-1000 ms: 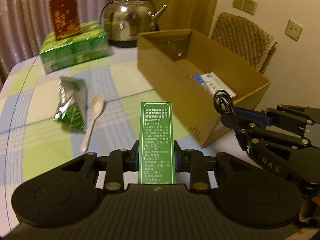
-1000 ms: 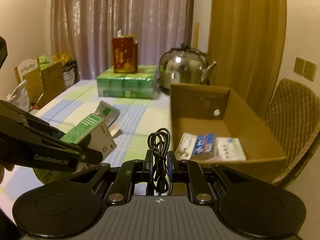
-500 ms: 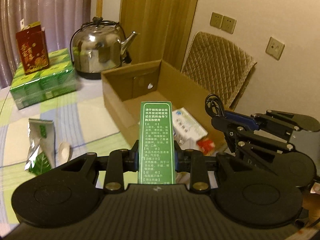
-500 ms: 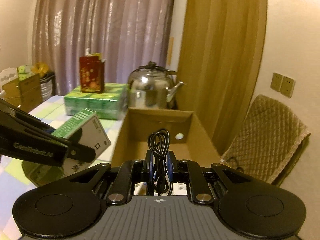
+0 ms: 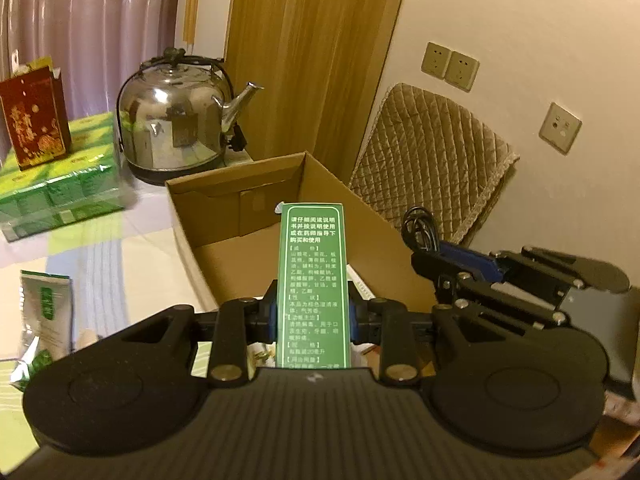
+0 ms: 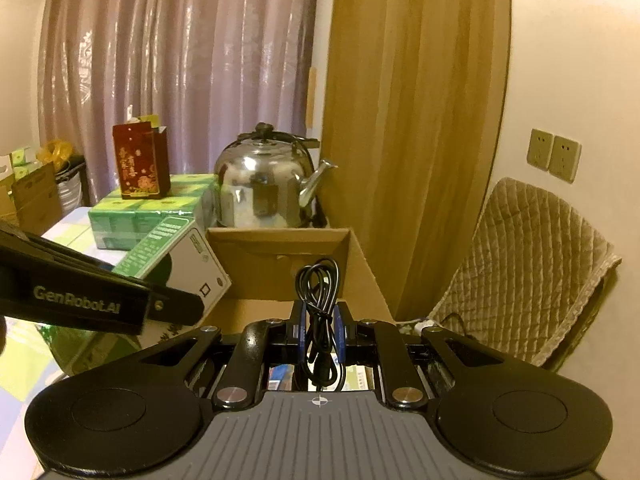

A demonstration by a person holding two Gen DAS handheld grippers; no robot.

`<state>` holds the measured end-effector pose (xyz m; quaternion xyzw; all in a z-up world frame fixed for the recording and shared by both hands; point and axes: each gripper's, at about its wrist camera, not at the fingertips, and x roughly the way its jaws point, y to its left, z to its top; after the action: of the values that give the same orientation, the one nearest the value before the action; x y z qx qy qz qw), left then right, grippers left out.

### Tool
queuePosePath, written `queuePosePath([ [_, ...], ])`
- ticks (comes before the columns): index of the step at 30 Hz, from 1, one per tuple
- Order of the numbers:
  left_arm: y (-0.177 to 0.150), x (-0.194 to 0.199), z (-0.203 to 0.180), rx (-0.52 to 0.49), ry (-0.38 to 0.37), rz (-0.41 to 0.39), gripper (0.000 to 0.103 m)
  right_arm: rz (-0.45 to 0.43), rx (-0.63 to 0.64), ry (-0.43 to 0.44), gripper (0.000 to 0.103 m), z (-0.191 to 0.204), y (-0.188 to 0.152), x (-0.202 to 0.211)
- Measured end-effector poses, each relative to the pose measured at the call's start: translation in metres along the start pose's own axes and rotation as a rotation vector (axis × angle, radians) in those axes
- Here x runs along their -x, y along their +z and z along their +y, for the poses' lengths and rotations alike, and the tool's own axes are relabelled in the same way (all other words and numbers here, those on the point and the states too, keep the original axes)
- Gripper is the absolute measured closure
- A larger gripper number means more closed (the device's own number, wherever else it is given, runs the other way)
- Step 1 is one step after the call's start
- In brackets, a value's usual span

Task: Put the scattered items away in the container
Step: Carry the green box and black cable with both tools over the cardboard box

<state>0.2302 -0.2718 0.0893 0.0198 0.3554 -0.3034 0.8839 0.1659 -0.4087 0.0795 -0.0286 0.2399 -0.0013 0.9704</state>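
Above cardboard box [image 5: 224,216]: jaw-pinched green carton [image 5: 313,280].

1. The left gripper [image 5: 312,316] clamps the green medicine box [image 5: 312,280] between its fingers, and the box stands upright with its white printed text facing the camera.
2. The box sits over the near part of the open cardboard box [image 5: 240,200], whose brown floor shows behind it.
3. The right gripper [image 5: 428,256] comes in from the right above the carton's right wall, pinching a coiled black cable [image 5: 418,226].
4. A steel kettle [image 5: 176,120] stands just behind the carton.
5. A red carton [image 5: 34,120] rests on a green wrapped pack [image 5: 60,188] far left.
6. A green and silver sachet [image 5: 46,312] lies on the checked tablecloth [image 5: 120,264].
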Motion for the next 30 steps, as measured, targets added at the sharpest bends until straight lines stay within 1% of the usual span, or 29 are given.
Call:
queuePosePath([
  [8,0.003,-0.035,0.003,0.044,0.009,0.036,0.078,0.031,-0.026,0.000,0.092,-0.018,-0.004,-0.024],
  [17,-0.003,-0.063,0.008,0.056,0.028,0.065,0.078,0.056,-0.040,0.014,0.092,-0.027,-0.009,-0.050],
  [28,-0.007,-0.082,0.014,0.067,0.036,0.088,0.078,0.077,-0.052,0.021,0.092,-0.031,-0.016,-0.066],
  [30,-0.007,-0.082,0.013,0.059,0.048,0.082,0.078,0.079,-0.056,0.020,0.092,-0.032,-0.018,-0.067],
])
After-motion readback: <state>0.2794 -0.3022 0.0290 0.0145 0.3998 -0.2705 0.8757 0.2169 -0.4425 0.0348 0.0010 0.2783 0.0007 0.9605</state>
